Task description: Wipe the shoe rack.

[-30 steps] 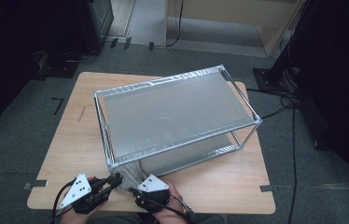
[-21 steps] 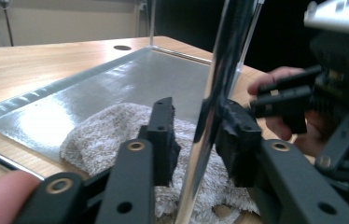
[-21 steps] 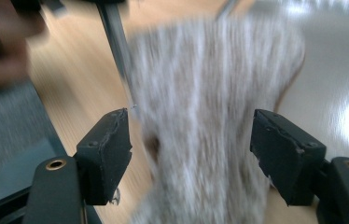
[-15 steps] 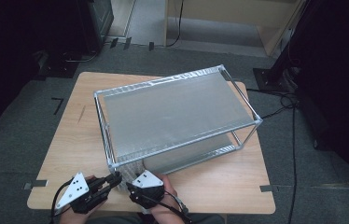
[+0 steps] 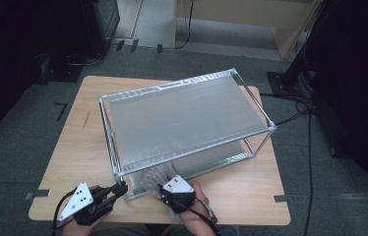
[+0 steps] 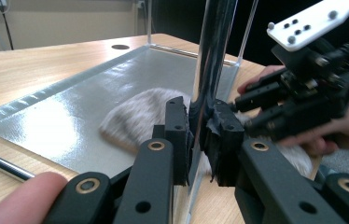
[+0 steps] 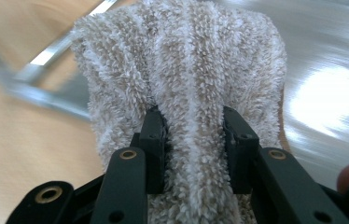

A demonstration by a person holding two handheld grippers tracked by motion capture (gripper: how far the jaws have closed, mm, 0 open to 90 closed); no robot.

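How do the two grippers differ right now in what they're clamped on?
The left gripper is shut on the rack's upright corner post, a thin rigid rod; the right gripper pinches a soft striped fuzzy cloth, its jaws having just been closing, standing wider apart. The left one sits outside the rack; the right points under it. Both hold something.

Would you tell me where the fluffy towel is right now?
The towel sits at the shelf rack's near edge on its bottom shelf, pinched in the right gripper.
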